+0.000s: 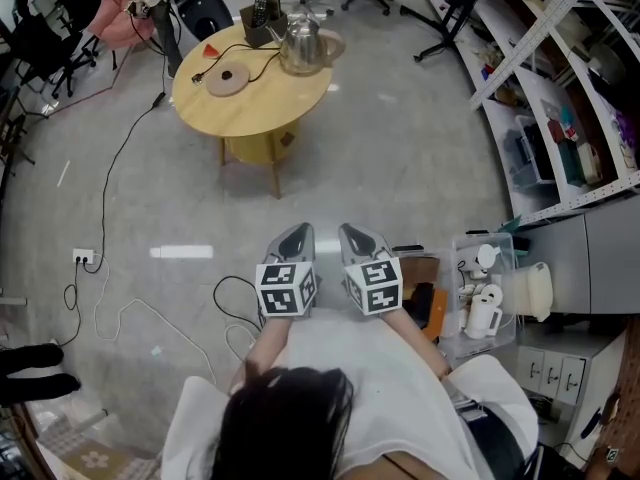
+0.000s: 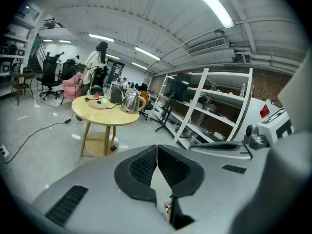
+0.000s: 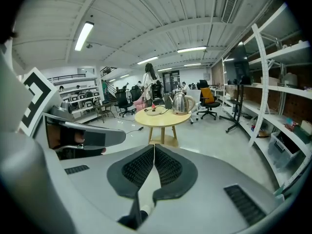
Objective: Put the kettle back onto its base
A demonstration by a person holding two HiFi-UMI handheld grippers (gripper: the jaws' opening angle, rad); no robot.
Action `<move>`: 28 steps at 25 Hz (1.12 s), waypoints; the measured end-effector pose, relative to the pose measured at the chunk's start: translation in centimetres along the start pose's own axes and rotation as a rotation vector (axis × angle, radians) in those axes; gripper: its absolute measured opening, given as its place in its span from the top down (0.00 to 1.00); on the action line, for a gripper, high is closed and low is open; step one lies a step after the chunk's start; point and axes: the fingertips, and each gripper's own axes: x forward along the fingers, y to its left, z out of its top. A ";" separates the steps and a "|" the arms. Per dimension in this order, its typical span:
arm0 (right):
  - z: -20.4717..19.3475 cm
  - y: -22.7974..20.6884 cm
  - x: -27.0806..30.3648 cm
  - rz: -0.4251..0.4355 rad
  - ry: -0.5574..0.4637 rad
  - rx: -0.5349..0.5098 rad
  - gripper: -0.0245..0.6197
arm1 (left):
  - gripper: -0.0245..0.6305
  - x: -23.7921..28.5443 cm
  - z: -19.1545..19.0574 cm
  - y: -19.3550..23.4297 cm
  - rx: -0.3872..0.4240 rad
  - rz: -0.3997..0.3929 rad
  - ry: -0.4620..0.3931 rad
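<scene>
The left gripper [image 1: 297, 234] and right gripper [image 1: 357, 235] were squeezed shut, holding nothing. The kettle [image 1: 300, 44] sat on the table [image 1: 250, 108] near its base [image 1: 228, 79].

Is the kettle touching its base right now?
Apart. Head view shows the kettle standing beside the base, bare tabletop between them.

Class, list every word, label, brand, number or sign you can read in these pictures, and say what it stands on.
No text is readable in any view.
The cubes on the left gripper and right gripper: square marker patterns only, no letters.
The kettle: no brand can be made out.
The red patch in the left gripper view: too small to read.
</scene>
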 end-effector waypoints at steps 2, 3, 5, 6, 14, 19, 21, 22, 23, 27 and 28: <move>0.5 -0.2 0.8 -0.003 0.001 0.008 0.92 | 0.92 0.5 0.7 0.6 -0.002 -0.001 0.000; 0.7 -0.2 1.2 -0.004 0.003 0.011 0.92 | 0.92 0.8 1.0 0.9 -0.002 -0.004 0.002; 1.1 -0.2 1.9 -0.005 0.006 0.015 0.92 | 0.92 1.3 1.6 1.4 -0.004 -0.009 0.007; 1.3 -0.2 2.2 -0.006 0.009 0.016 0.92 | 0.92 1.5 1.8 1.6 -0.005 -0.013 0.011; 2.5 -0.7 4.5 -0.044 0.016 0.032 0.92 | 0.92 3.0 3.0 3.1 -0.009 -0.052 0.031; 3.4 -0.8 6.0 -0.075 0.008 0.036 0.92 | 0.92 4.0 4.2 4.4 0.007 -0.075 0.034; 3.9 -0.7 6.7 -0.088 0.004 0.039 0.92 | 0.92 4.2 4.6 4.9 0.019 -0.092 0.036; 4.1 -0.6 7.1 -0.090 0.002 0.042 0.92 | 0.92 4.3 4.9 5.2 0.026 -0.100 0.035; 4.4 -0.5 7.5 -0.093 -0.001 0.046 0.92 | 0.92 4.4 5.2 5.5 0.032 -0.107 0.033; 5.4 -0.4 8.4 -0.107 -0.015 0.060 0.92 | 0.92 4.6 6.1 6.6 0.044 -0.099 0.025; 5.5 -0.3 8.6 -0.109 -0.018 0.062 0.92 | 0.92 4.7 6.2 6.9 0.043 -0.099 0.026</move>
